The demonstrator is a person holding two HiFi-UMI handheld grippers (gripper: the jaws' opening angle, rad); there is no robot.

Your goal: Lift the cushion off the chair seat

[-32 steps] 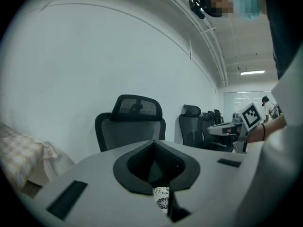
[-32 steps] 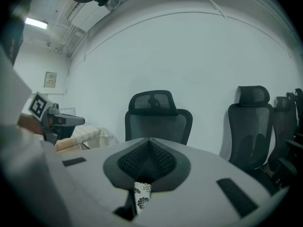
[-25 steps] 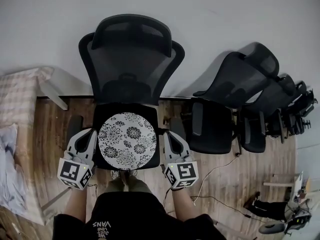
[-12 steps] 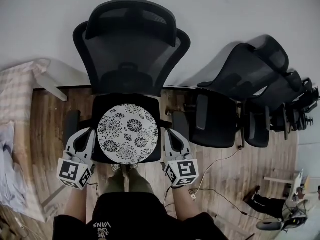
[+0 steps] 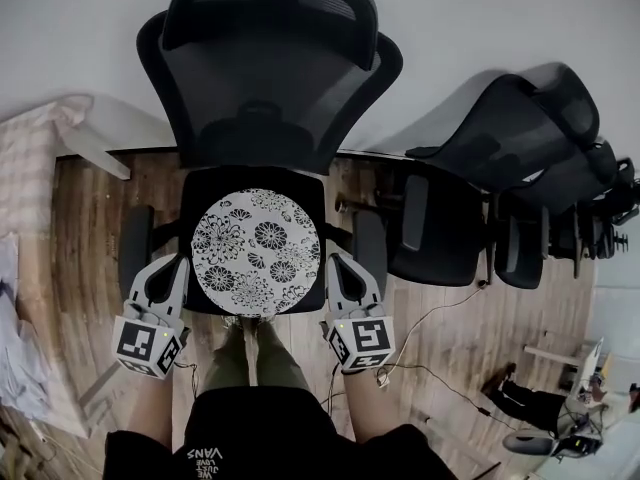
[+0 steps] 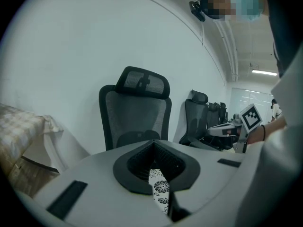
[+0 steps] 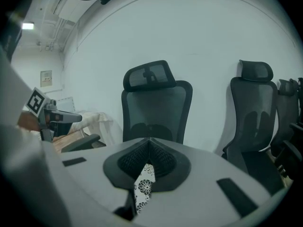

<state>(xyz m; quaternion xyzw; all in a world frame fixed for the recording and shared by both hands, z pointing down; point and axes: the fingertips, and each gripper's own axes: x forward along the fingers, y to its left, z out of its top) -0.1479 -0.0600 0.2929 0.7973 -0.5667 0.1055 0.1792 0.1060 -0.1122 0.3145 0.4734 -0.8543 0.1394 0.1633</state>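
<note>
The cushion (image 5: 256,251) is a flat round disc of cloth, white with a dense black flower print, and it sits over the middle of the chair seat (image 5: 200,188), its near rim reaching the seat's front edge; whether it rests on the seat or hangs just above it cannot be told. The left gripper (image 5: 185,265) is clenched on the cushion's left rim and the right gripper (image 5: 332,264) on its right rim, one at each front corner of the seat. In the left gripper view the dark ribbed pads (image 6: 142,162) pinch a thin strip of the printed fabric (image 6: 160,190) edge-on, and the right gripper view shows the same: a narrow fold of flowered cloth (image 7: 143,186) squeezed between the closed jaws. The seat is a black square pad with rounded corners, flanked by two padded armrests (image 5: 135,248). Behind it rises a tall backrest (image 5: 265,78) of black mesh topped by a curved headrest. The floor (image 5: 90,228) is wood plank. A row of similar black mesh chairs (image 5: 500,138) stands along the plain pale wall (image 5: 480,18).
</note>
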